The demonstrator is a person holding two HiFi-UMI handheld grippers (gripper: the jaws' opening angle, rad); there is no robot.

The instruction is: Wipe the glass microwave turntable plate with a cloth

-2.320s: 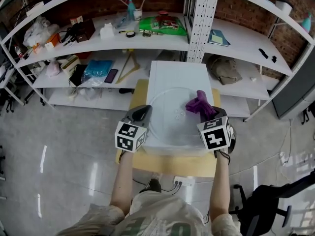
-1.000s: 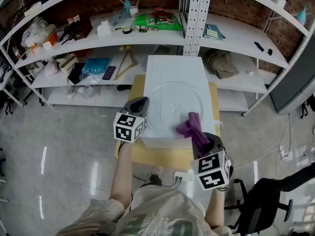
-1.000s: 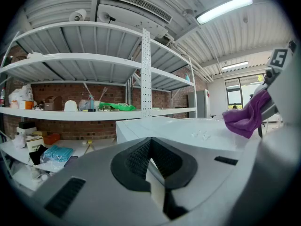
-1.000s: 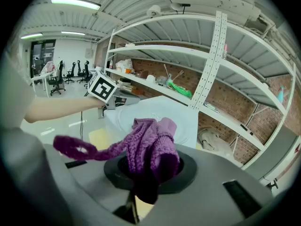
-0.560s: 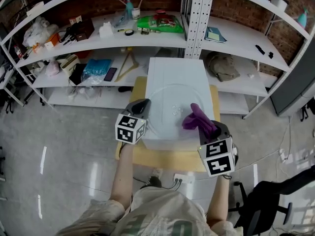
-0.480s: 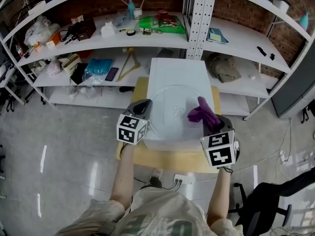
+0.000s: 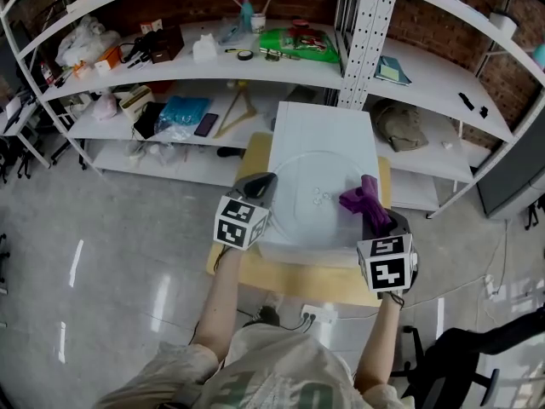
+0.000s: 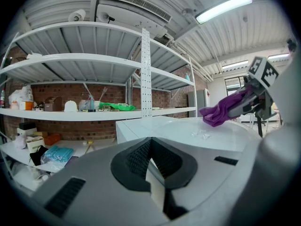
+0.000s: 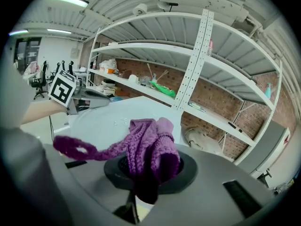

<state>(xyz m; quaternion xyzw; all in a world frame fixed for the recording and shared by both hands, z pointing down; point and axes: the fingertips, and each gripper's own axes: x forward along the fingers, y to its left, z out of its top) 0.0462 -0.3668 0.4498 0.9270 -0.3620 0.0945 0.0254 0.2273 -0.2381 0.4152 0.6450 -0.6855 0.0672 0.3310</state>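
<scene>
Spanning the upper frame, white shelving (image 7: 170, 68) stands behind a white box top (image 7: 324, 130) at centre. On that top lies the glass turntable plate (image 7: 308, 221), mid-frame. At lower right, the right gripper (image 7: 373, 217) has its jaws clamped on the purple cloth (image 7: 361, 198), over the plate's right side. The left gripper (image 7: 261, 183), jaws pressed together with nothing between them, sits at the plate's left rim.

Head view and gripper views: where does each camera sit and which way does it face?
Head view: on the head, facing steeply down; both forearms, left gripper, right gripper.
Left gripper view: rides it, faces across the plate; own shut jaws.
Right gripper view: rides it, faces back across; jaws gripping cloth.
Shared: each shows the other gripper.
</scene>
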